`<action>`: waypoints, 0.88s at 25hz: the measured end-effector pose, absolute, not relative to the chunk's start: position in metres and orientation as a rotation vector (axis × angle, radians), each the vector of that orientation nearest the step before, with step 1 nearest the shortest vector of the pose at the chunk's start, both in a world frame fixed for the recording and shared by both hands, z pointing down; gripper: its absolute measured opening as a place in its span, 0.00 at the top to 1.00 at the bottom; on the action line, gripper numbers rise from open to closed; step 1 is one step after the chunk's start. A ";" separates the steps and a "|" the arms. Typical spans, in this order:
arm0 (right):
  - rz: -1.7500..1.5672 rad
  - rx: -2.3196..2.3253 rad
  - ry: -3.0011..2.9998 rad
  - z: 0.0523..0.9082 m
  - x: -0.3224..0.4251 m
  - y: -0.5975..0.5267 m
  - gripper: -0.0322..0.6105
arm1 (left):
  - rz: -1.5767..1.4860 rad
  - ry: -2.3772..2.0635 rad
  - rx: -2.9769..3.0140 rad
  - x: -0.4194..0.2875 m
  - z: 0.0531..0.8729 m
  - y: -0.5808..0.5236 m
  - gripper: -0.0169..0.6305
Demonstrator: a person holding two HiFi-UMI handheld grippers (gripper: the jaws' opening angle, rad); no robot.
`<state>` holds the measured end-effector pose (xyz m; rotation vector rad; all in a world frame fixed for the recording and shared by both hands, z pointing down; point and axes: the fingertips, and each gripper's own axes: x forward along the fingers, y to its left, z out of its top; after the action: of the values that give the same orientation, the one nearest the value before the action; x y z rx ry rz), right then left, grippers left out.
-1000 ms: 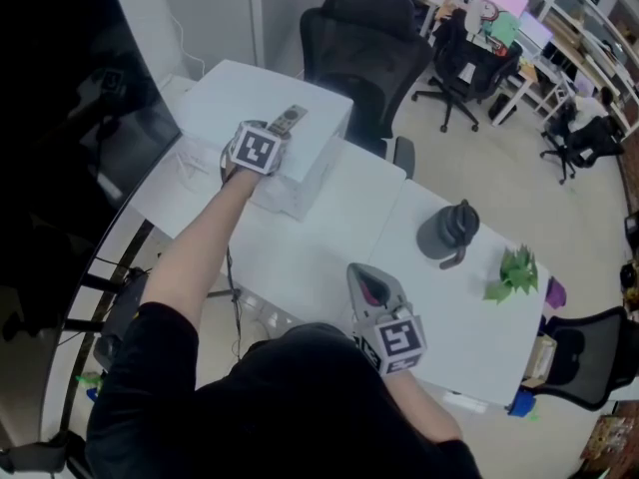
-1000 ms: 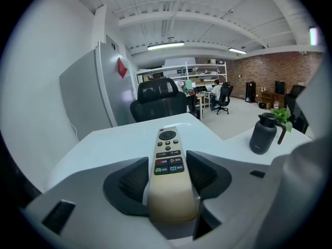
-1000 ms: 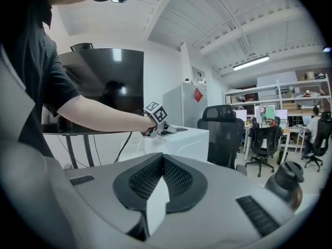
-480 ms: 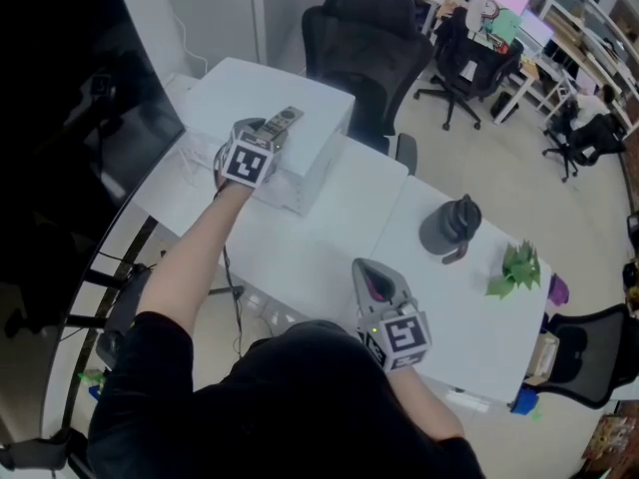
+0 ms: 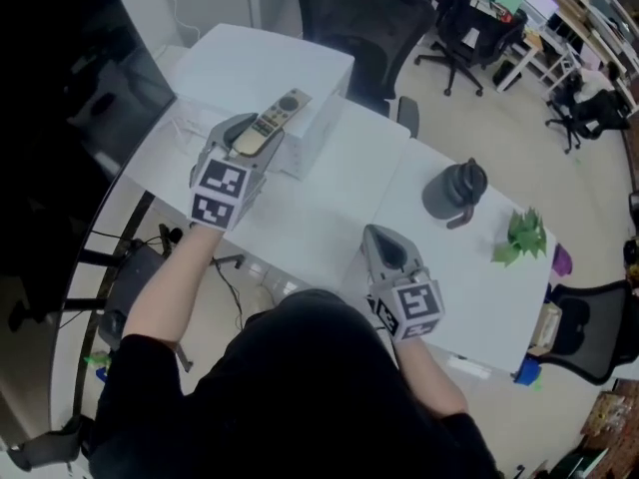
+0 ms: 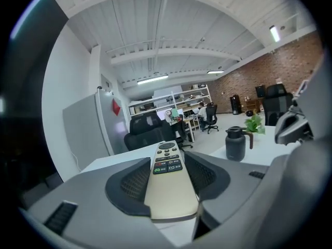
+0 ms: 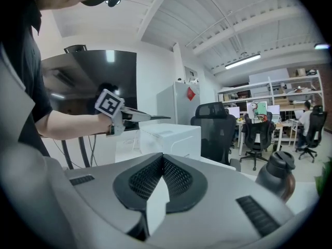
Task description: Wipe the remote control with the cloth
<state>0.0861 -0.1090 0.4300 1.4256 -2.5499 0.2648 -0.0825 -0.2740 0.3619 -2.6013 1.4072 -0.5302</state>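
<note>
Gold-coloured slim remote control (image 5: 272,121) is lying lengthwise between the jaws of the left gripper (image 5: 243,140), which are clamping its sides, just beside the white rectangular box (image 5: 321,118) above the white table (image 5: 329,203); the right gripper (image 5: 385,247) is hovering with its jaws pressed together.

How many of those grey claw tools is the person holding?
2. The left gripper grips the remote by the white box; the right gripper, shut, hovers over the table's near edge.
</note>
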 end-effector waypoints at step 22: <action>0.529 1.225 -1.853 0.699 0.182 -0.107 0.64 | -0.726 0.948 -2.701 0.014 0.468 -0.126 0.65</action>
<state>0.1820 -0.1065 0.6991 1.2250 -1.8528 0.5289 0.0140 -0.1257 0.4677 -2.7012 0.9480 -0.7263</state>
